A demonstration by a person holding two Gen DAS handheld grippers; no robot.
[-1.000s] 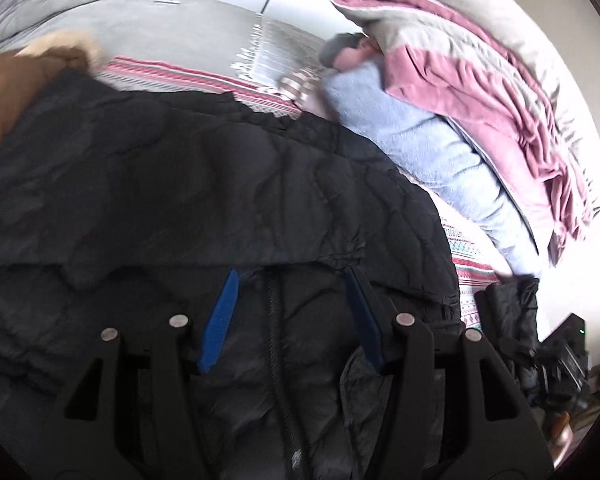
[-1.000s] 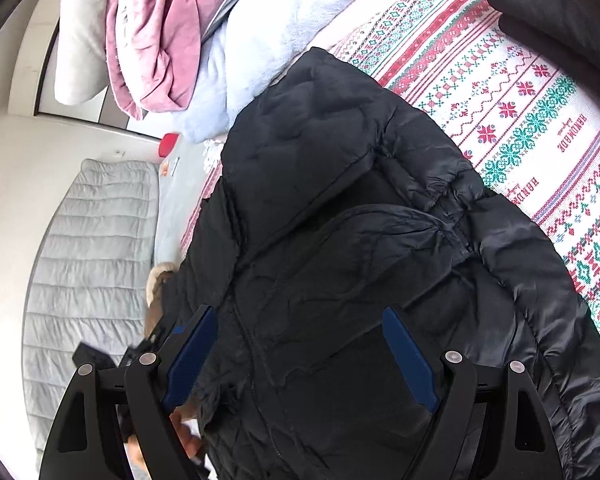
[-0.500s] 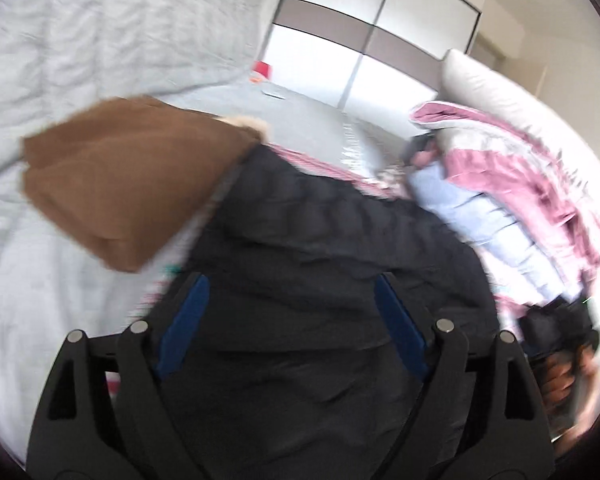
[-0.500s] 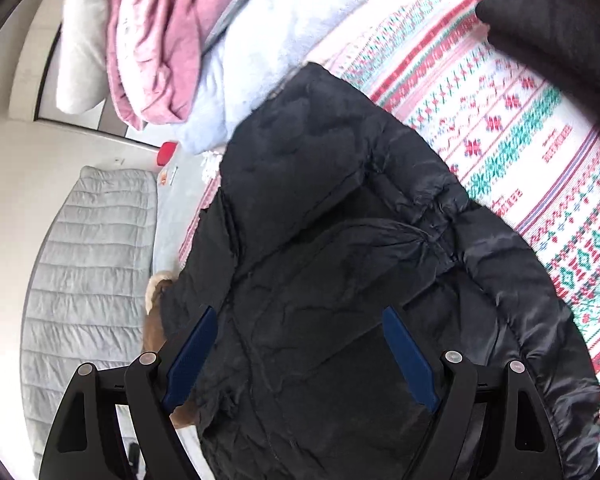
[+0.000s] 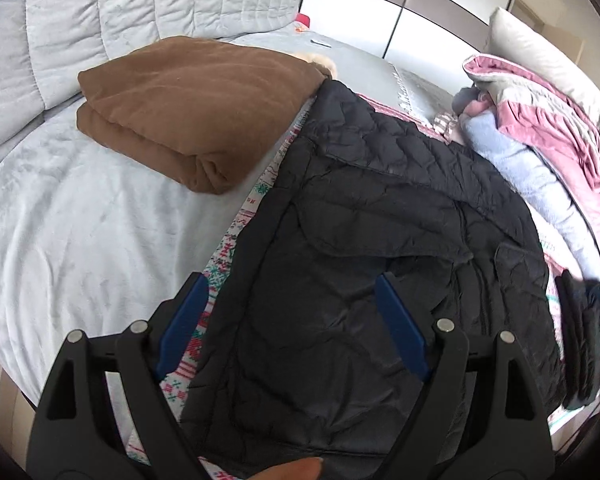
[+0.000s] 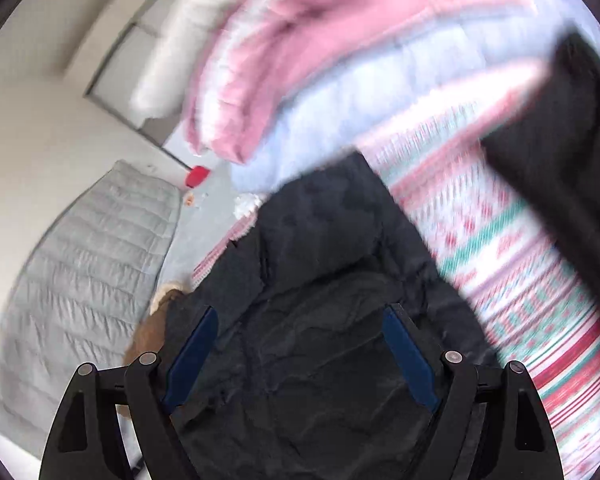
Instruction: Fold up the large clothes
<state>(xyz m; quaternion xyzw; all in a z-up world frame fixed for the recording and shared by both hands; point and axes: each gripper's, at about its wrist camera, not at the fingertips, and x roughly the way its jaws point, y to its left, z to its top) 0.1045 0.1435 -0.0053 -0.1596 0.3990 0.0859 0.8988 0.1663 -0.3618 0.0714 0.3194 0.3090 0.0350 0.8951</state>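
A black quilted puffer jacket [image 5: 380,232] lies partly folded on a patterned red, green and white blanket [image 5: 220,256] on the bed. My left gripper [image 5: 292,312] is open and empty, raised above the jacket's near left edge. The jacket also shows in the blurred right wrist view [image 6: 320,300]. My right gripper [image 6: 300,344] is open and empty above it. The other gripper [image 5: 580,340] with a hand shows at the jacket's right edge in the left wrist view.
A folded brown coat [image 5: 196,108] lies left of the jacket on the grey bedspread [image 5: 60,220]. Pink [image 5: 540,112] and light blue [image 5: 532,176] bedding is piled to the right. A grey padded headboard [image 5: 120,8] stands behind. Another dark garment [image 6: 560,140] lies upper right.
My left gripper has pulled back and up from the jacket, swinging left so the brown coat is in full view. My right gripper is swinging fast, blurring its view; both stay open.
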